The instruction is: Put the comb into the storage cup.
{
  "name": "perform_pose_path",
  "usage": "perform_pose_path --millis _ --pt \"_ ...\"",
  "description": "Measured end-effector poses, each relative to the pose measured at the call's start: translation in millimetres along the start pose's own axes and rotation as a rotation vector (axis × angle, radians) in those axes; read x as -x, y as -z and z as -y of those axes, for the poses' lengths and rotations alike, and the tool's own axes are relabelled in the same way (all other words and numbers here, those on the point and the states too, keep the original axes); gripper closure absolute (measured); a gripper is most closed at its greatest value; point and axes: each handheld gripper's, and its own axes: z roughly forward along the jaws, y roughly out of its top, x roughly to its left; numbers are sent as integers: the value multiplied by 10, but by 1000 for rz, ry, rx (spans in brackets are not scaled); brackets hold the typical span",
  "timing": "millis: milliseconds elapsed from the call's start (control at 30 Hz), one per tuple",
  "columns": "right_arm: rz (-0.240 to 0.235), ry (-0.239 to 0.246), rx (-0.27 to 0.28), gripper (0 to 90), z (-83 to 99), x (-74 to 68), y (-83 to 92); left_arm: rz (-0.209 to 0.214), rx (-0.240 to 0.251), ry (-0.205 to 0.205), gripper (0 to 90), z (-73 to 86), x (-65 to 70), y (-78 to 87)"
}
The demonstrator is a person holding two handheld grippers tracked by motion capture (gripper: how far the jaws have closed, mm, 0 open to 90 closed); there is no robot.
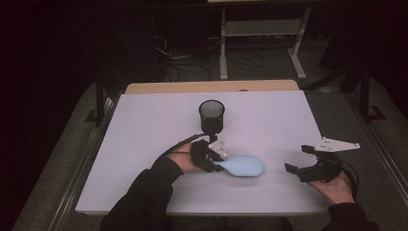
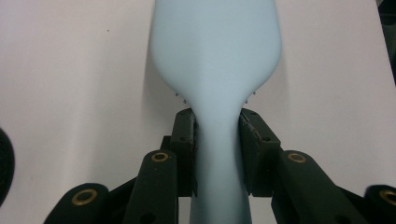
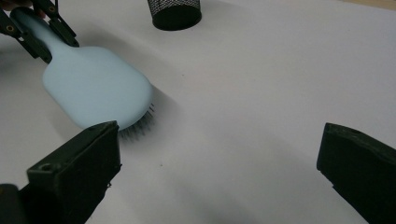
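The pale blue hairbrush (image 1: 244, 166) lies bristles down on the white table (image 1: 144, 125), near its middle and toward the near edge. The left gripper (image 1: 217, 163) is clamped on the brush's narrow handle, so the grasp looks done; lifting and likely placing into the black mesh cup (image 1: 211, 115), standing just beyond, remain. The right gripper (image 1: 299, 159) waits at the right, jaws spread and holding nothing. Bare tabletop surrounds brush and cup.

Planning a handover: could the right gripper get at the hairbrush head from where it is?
Probably yes: the right gripper is open, bare table lies between it and the hairbrush, and the left gripper clamps only the handle.
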Motion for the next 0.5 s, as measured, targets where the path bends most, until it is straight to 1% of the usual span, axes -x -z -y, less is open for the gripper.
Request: perform_pose_path --millis 167,233,500 --pt "0 -1 0 0 0 0 1 1 23 17 697 15 -27 63" --pt "0 -1 -1 0 1 1 0 -5 31 22 697 23 -34 90" --pt "1 0 -1 0 1 0 -1 -45 54 18 697 43 -45 206"
